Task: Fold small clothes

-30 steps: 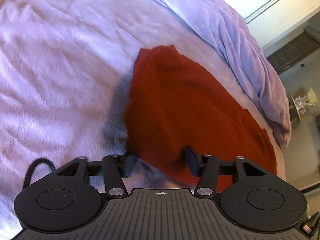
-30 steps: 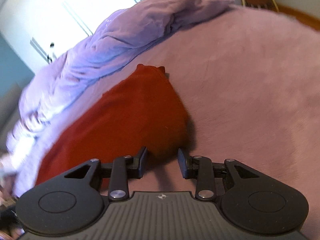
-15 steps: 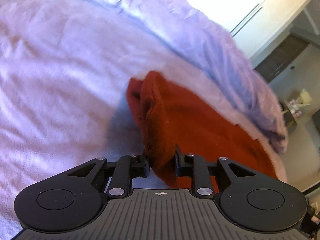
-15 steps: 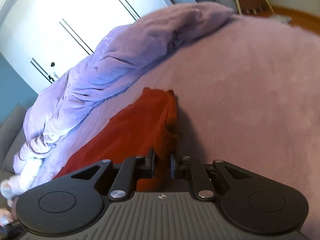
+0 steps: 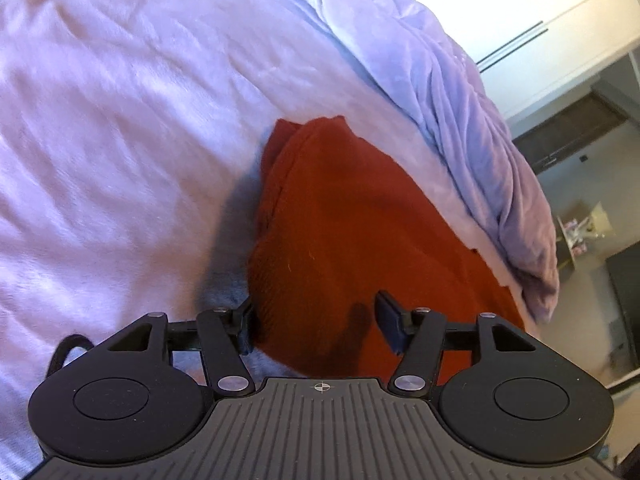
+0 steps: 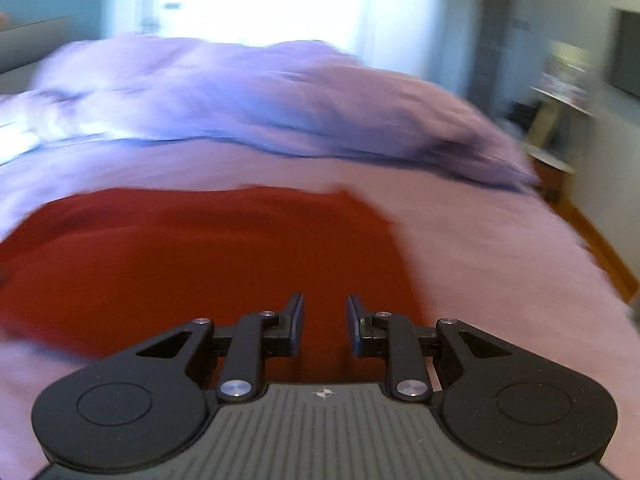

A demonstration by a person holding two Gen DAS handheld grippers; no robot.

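Observation:
A rust-red knit garment [image 5: 344, 232] lies folded on the lilac bed sheet [image 5: 112, 128], its doubled edge along its left side. My left gripper [image 5: 316, 324] is open, its jaws wide apart over the garment's near edge, holding nothing. In the right wrist view the garment [image 6: 192, 256] spreads flat and wide on the sheet [image 6: 500, 264]. My right gripper [image 6: 325, 320] is open with a narrow gap, just above the garment's near right part; the view is blurred.
A bunched lilac duvet [image 5: 432, 80] lies along the far side of the bed, also in the right wrist view [image 6: 280, 96]. White wardrobe doors [image 5: 520, 12] stand beyond. A small side table [image 6: 560, 108] and wooden floor [image 6: 600, 248] are right of the bed.
Both grippers were shut on the garment's edge half a second ago and have let go. The left jaws opened wide. The right gripper swung round and now faces across the flat garment.

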